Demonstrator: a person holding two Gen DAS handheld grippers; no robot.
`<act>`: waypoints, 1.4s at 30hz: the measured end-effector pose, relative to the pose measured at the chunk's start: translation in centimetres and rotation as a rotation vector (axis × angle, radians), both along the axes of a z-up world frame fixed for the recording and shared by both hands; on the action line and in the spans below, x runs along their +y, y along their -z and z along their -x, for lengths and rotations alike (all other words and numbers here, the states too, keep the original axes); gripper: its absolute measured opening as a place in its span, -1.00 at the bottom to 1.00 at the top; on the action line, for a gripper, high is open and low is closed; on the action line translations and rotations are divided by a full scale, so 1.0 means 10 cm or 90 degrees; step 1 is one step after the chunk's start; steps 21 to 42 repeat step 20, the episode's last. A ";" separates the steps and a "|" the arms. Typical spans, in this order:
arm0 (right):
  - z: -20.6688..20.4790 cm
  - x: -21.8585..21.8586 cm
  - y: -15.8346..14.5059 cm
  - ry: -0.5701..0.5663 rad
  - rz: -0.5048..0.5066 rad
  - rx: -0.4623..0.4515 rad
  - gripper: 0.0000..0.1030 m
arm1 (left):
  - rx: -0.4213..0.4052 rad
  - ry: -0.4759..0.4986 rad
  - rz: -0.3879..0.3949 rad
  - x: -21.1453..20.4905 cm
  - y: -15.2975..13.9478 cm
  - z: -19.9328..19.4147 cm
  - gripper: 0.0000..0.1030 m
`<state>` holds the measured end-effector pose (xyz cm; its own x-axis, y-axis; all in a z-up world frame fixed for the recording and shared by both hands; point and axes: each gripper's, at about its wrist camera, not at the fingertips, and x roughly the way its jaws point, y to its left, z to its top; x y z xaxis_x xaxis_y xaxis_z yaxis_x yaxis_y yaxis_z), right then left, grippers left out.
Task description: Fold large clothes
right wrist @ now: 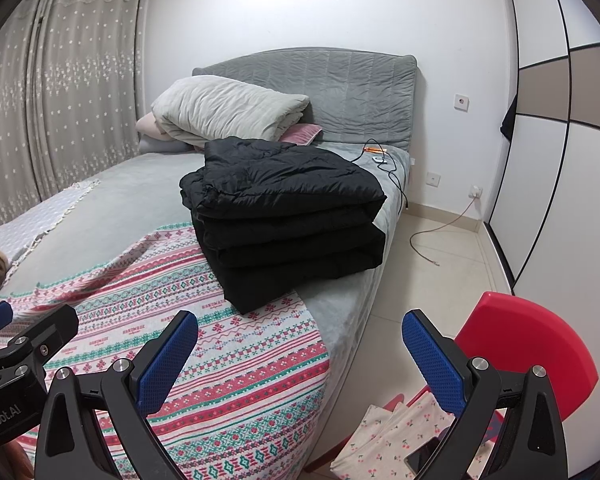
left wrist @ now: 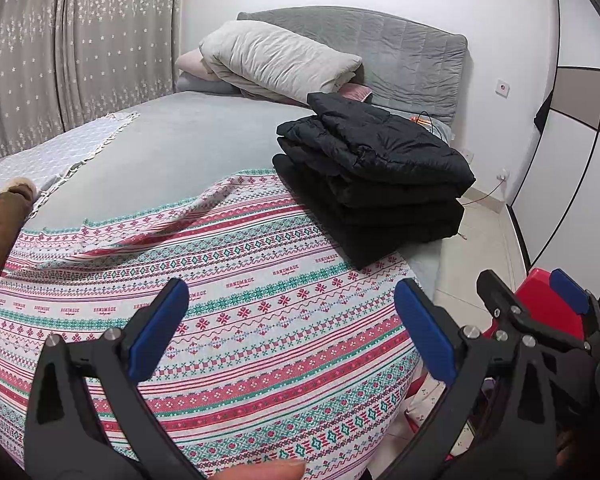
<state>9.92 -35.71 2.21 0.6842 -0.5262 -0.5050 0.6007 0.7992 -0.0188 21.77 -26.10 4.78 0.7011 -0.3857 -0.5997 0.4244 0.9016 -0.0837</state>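
where legible, "handmade" on blanket (left wrist: 236,300)

A home bedroom: a bed (right wrist: 148,196) with padded headboard (right wrist: 340,92), star-patterned curtains (right wrist: 60,100) and wardrobe (right wrist: 560,160).

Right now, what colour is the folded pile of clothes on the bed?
Black. The pile shows best in the right wrist view.
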 end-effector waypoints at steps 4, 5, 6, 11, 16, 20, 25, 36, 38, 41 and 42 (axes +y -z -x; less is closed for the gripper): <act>0.01 0.01 0.00 0.003 0.000 0.000 0.99 | -0.001 0.001 0.002 0.00 0.00 0.00 0.98; 0.02 0.01 0.00 0.003 0.000 0.000 0.99 | -0.002 0.001 0.002 0.00 0.00 0.00 0.98; 0.01 0.01 0.00 0.003 0.000 0.001 0.99 | -0.002 0.001 0.001 0.00 -0.01 0.00 0.98; 0.01 0.01 0.00 0.002 0.001 0.000 0.99 | -0.004 0.000 0.000 0.00 -0.01 0.01 0.98; 0.02 0.01 0.01 0.004 0.000 0.001 0.99 | -0.004 0.002 0.000 0.00 -0.01 0.01 0.98; 0.02 0.00 0.00 0.004 0.001 0.001 0.99 | -0.003 0.001 0.001 0.00 -0.01 0.01 0.98; 0.02 0.00 0.00 0.004 0.001 0.001 0.99 | -0.003 0.001 0.001 0.00 -0.01 0.01 0.98; 0.02 0.00 0.00 0.004 0.001 0.001 0.99 | -0.003 0.001 0.001 0.00 -0.01 0.01 0.98; 0.02 0.00 0.00 0.004 0.001 0.001 0.99 | -0.003 0.001 0.001 0.00 -0.01 0.01 0.98; 0.02 0.00 0.00 0.004 0.001 0.001 0.99 | -0.003 0.001 0.001 0.00 -0.01 0.01 0.98; 0.02 0.00 0.00 0.004 0.001 0.001 0.99 | -0.003 0.001 0.001 0.00 -0.01 0.01 0.98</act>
